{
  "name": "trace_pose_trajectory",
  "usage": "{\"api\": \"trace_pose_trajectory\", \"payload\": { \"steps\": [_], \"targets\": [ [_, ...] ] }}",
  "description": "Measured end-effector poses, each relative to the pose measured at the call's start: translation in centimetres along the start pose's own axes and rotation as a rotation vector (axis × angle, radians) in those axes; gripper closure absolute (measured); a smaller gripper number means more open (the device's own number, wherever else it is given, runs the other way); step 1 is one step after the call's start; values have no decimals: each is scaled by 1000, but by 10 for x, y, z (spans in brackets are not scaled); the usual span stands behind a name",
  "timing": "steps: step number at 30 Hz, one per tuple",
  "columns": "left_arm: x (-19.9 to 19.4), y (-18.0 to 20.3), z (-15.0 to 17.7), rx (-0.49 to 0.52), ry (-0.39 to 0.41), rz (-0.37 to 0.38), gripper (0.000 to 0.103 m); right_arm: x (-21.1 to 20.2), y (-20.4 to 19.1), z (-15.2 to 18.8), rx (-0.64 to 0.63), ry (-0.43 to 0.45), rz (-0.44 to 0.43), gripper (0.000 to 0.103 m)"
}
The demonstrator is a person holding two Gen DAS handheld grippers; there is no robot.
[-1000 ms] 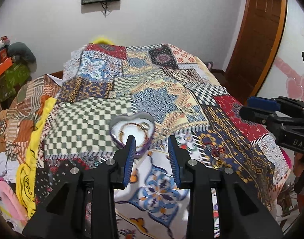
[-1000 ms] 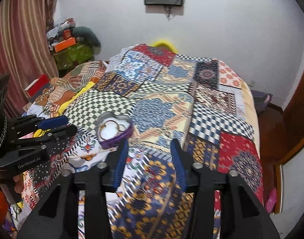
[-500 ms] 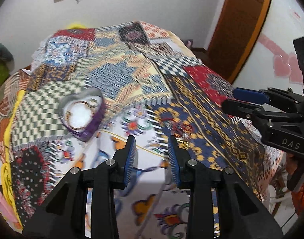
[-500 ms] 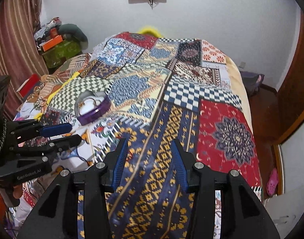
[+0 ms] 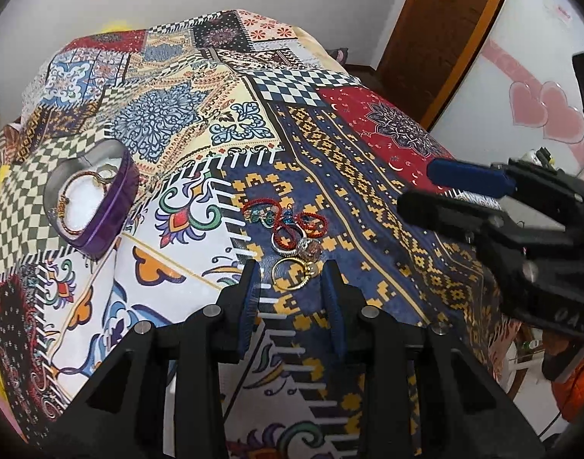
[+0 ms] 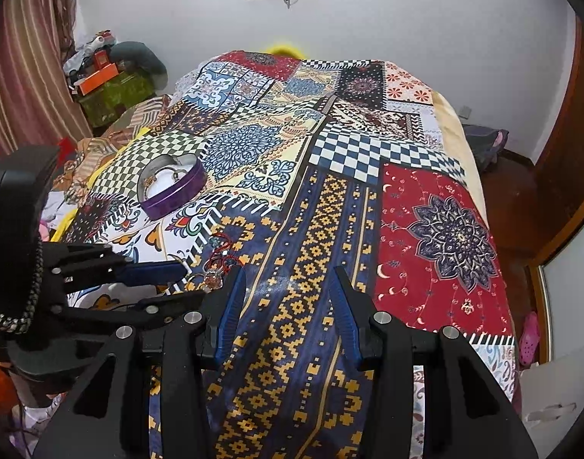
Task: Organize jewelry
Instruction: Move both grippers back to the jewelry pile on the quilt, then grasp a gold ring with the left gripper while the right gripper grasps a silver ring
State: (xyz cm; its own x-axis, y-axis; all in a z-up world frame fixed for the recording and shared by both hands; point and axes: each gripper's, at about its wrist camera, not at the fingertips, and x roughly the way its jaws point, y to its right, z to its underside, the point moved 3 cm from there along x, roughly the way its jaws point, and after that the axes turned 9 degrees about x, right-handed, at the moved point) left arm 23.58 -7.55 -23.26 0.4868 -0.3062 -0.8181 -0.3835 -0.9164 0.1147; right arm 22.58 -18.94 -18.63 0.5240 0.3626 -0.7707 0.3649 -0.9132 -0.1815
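A small heap of jewelry lies on the patterned bedspread: red cord bangles, several rings, and a gold ring nearest me. My left gripper hovers just over that gold ring, open, with the ring in the gap between the fingertips and the pads not pressing it. A heart-shaped purple tin with a white lining and a bangle inside sits to the left. My right gripper is open over bare blue-and-yellow cloth, right of the heap. From there the tin shows far left.
In the right wrist view the left gripper crosses the lower left. The right gripper fills the right side of the left wrist view. A wooden door, a curtain and a cluttered shelf flank the bed.
The left gripper swung right and down, from over the heart tin to the jewelry heap, which now sits at its fingertips. The right gripper sank a little toward the cloth. Both stayed equally wide.
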Motion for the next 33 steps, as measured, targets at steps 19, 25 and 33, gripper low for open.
{"api": "trace_pose_trajectory", "payload": {
  "steps": [19,25,33],
  "targets": [
    [-24,-21,19,-37,64,-54,78,16,-24,11,-16,-51,-89,63],
    [-38,-40,31,-61,78,-93,78,35,-43,13,-44,-112,-140,80],
    [-42,-49,35,-81,97,-92,78,50,-49,11,-35,-124,-120,94]
  ]
}}
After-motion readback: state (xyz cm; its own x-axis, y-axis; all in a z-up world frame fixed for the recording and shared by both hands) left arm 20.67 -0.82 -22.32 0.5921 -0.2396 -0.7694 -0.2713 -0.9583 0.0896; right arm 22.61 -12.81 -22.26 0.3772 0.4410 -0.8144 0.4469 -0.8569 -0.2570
